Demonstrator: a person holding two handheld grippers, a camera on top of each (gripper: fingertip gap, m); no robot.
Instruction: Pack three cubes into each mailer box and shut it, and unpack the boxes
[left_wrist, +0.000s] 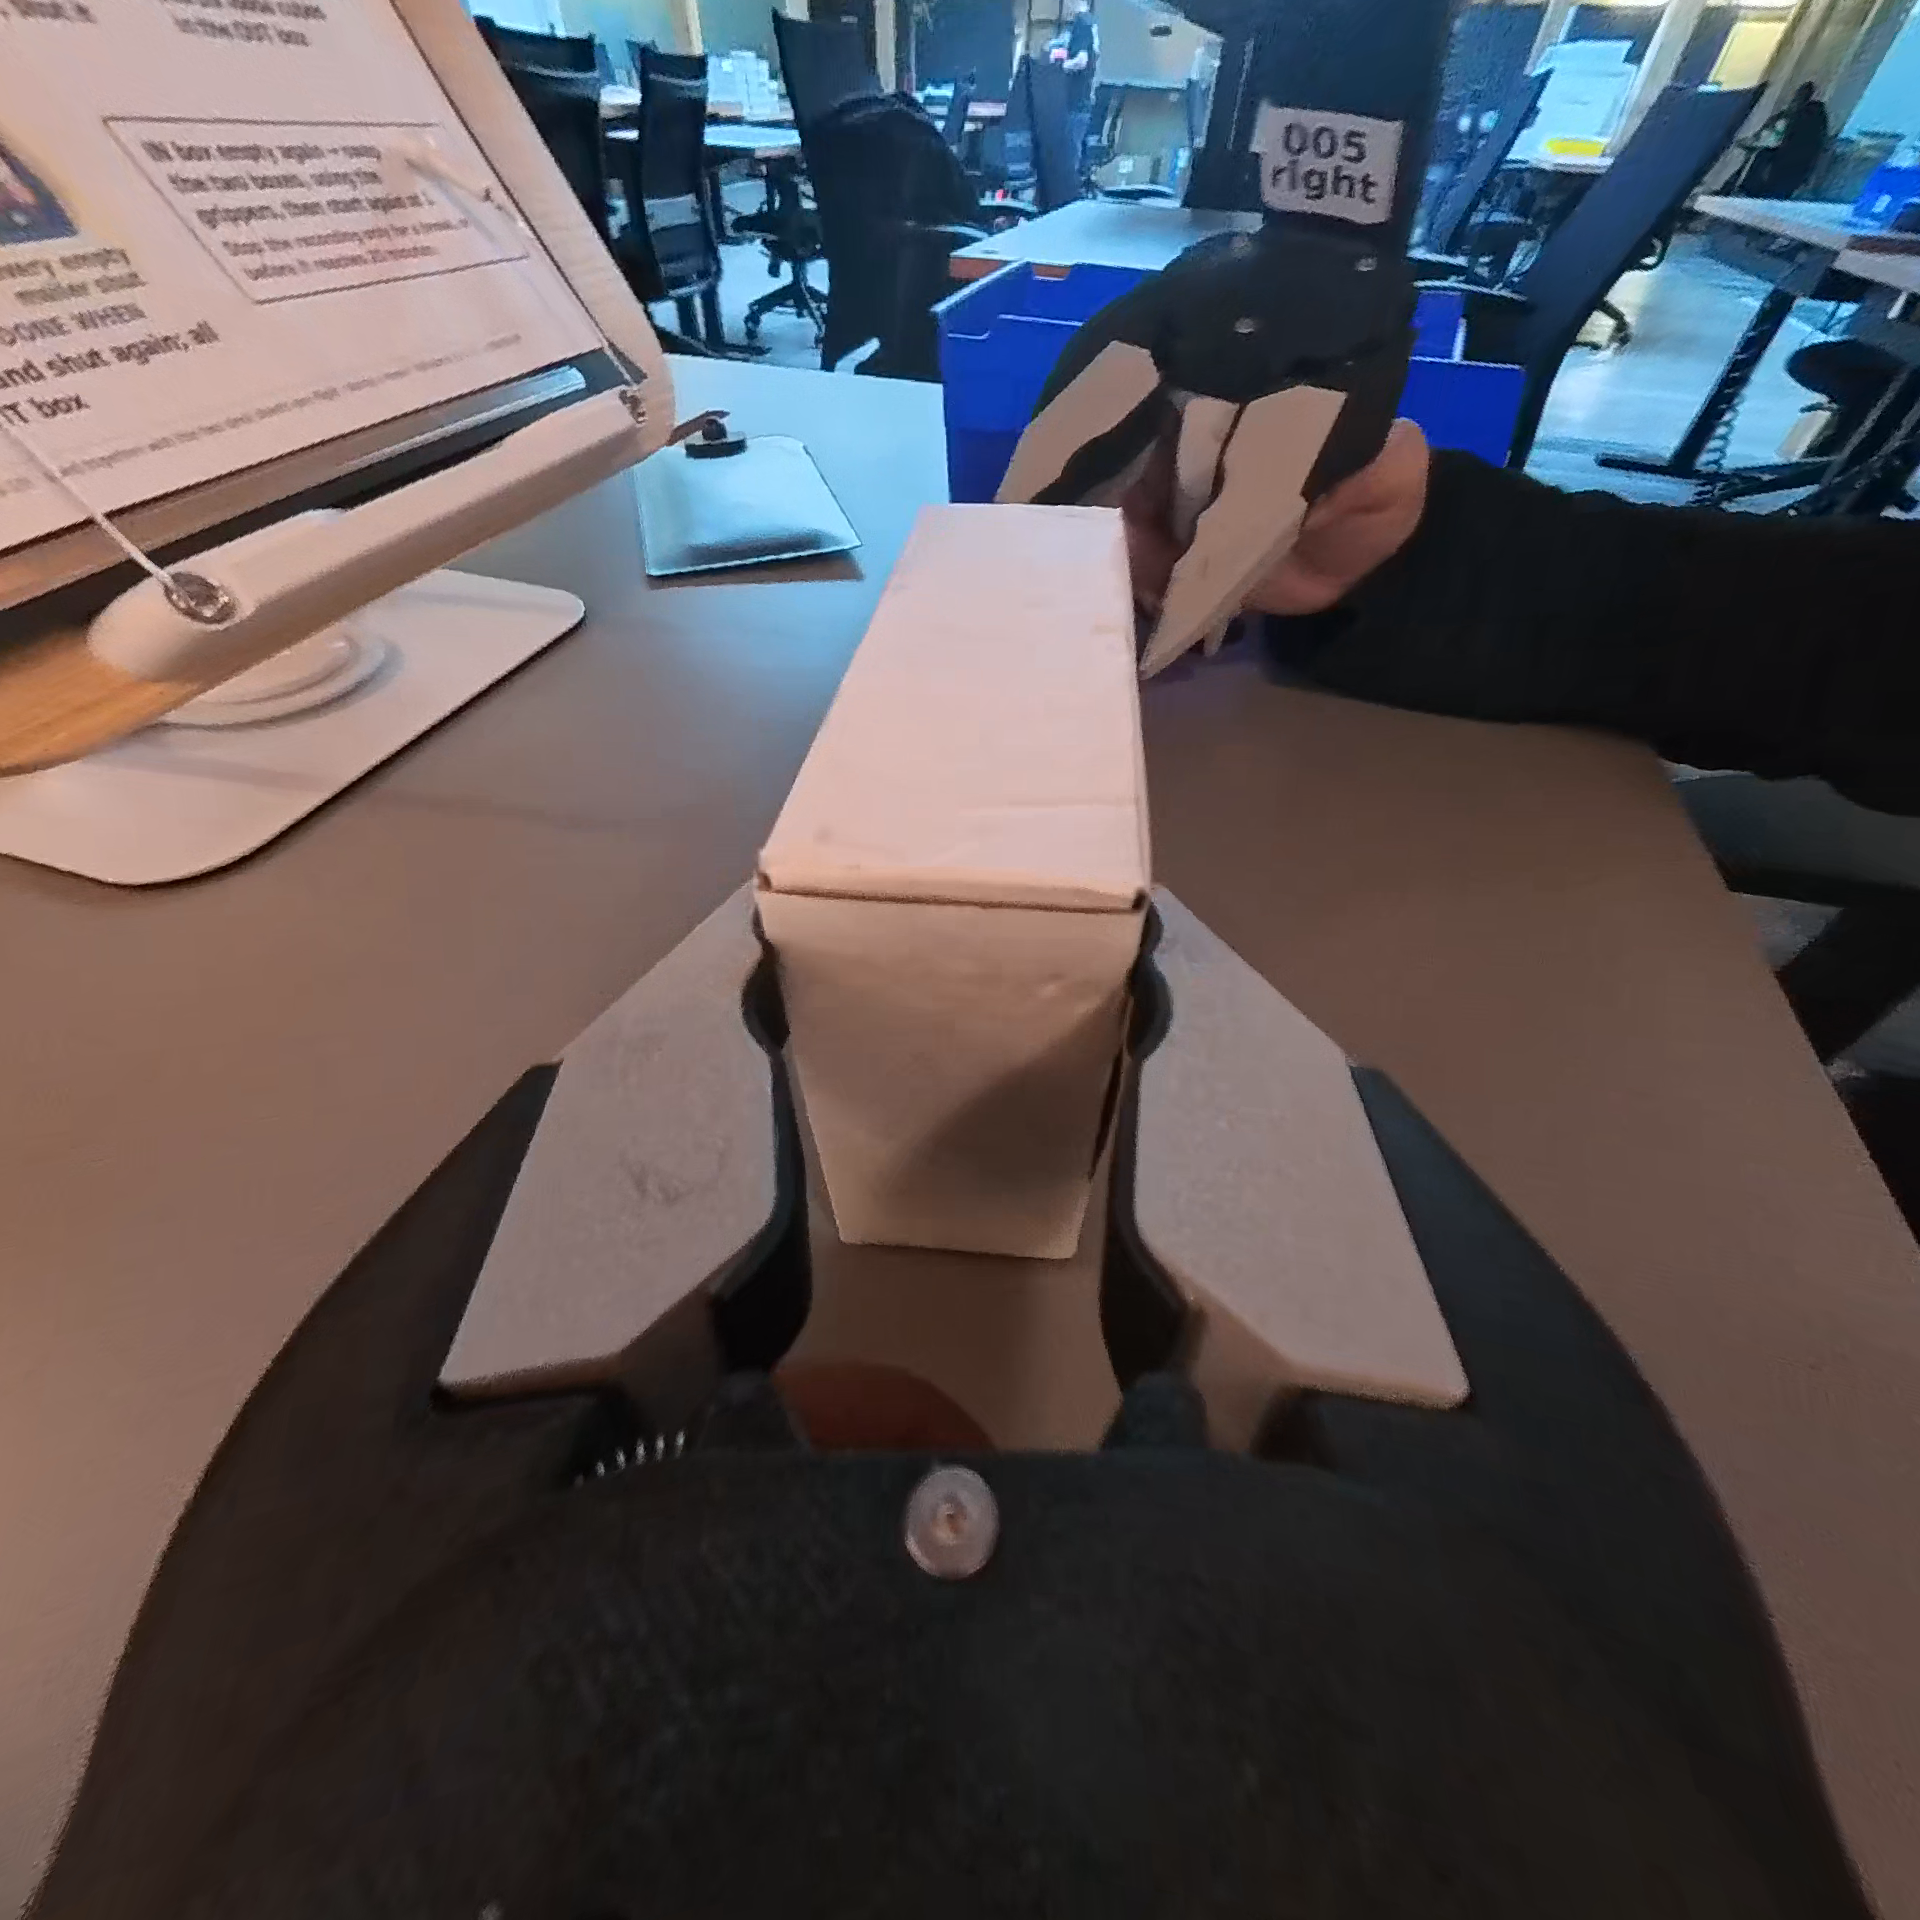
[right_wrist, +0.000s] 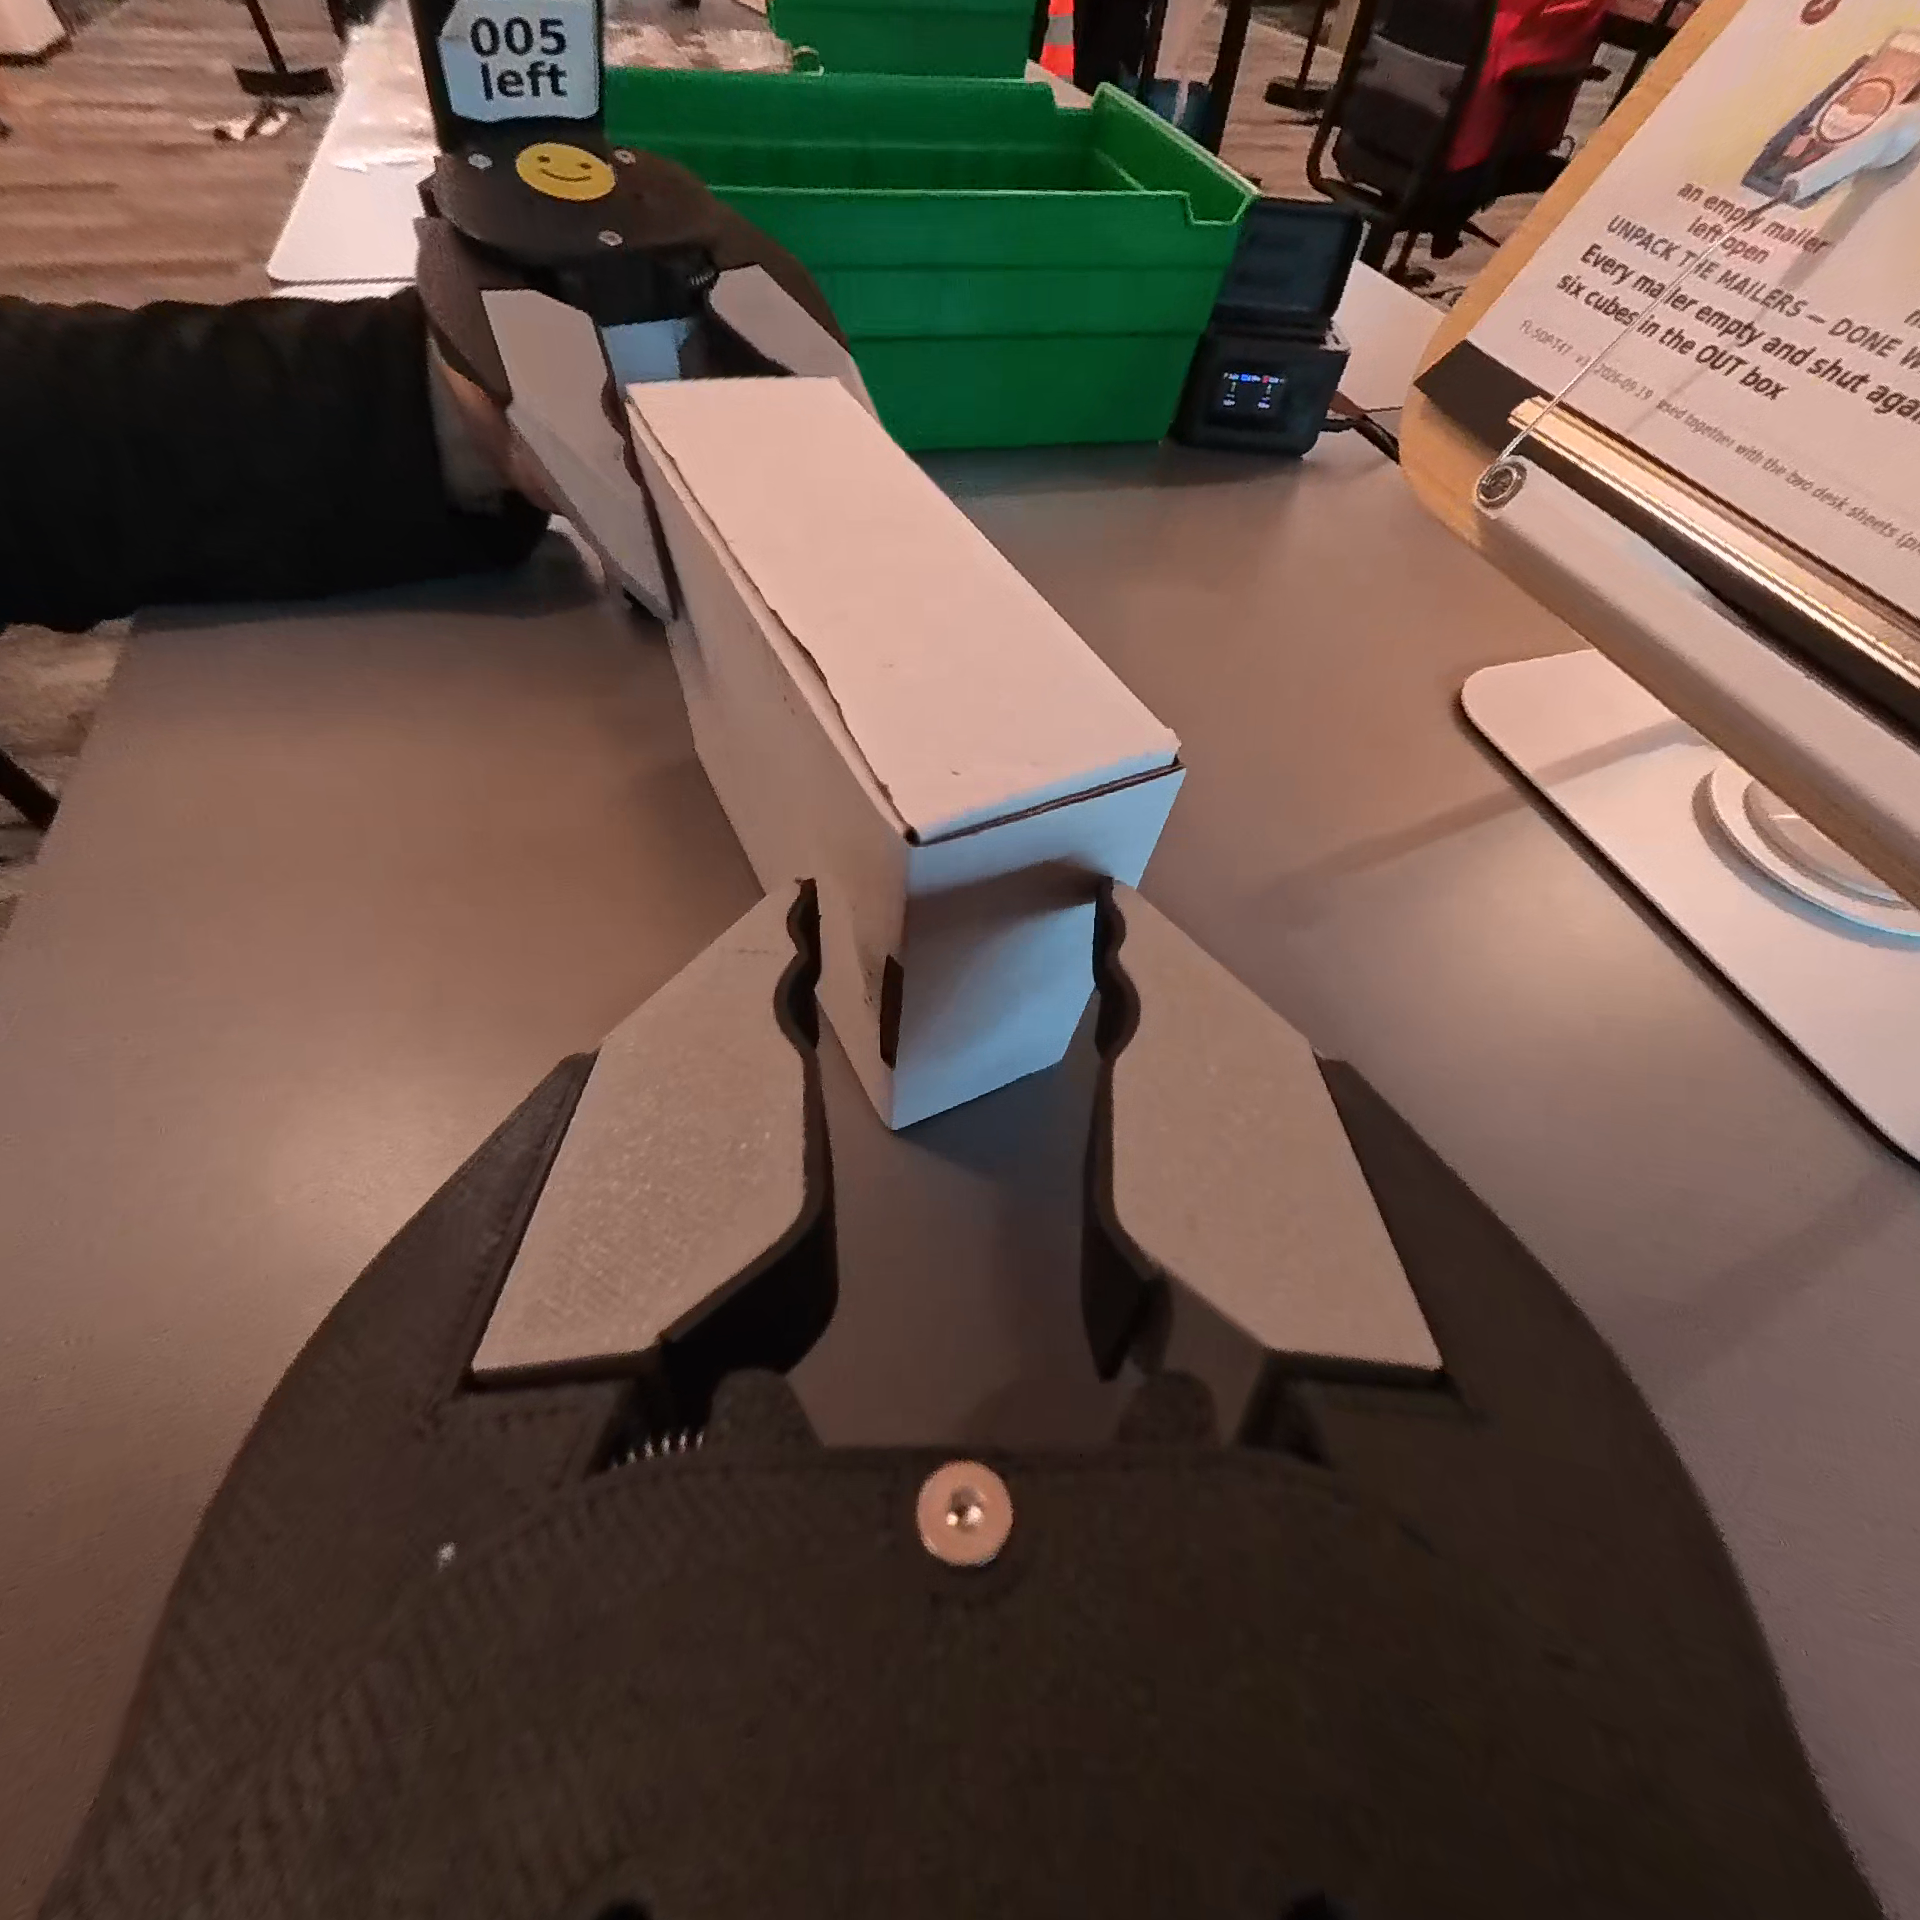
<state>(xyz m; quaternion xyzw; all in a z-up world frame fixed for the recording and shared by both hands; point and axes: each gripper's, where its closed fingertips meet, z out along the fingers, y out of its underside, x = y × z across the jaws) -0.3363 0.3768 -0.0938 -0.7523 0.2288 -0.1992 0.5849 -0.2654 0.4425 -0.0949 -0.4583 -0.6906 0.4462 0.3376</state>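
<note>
Grey desk (right_wrist: 1351, 644) carries a shut white mailer (left_wrist: 977, 727) lying lengthwise between two grippers. The left gripper (left_wrist: 951, 997) pinches one end; the right gripper (right_wrist: 956, 977) straddles the other end, partly open, its grip uncertain. Likely the unpack step: next the lid edge must be caught and lifted while the left gripper steadies.

We see a long box (left_wrist: 977, 727) lying on the table (left_wrist: 416, 1039), with our left gripper (left_wrist: 951, 997) at one end and our right gripper (right_wrist: 956, 977) at the other end. In the left wrist view a stand (left_wrist: 312, 665) sits left of the box. In the right wrist view bins (right_wrist: 997, 260) sit behind the box, and a small device (right_wrist: 1268, 343) sits right of them.
</note>
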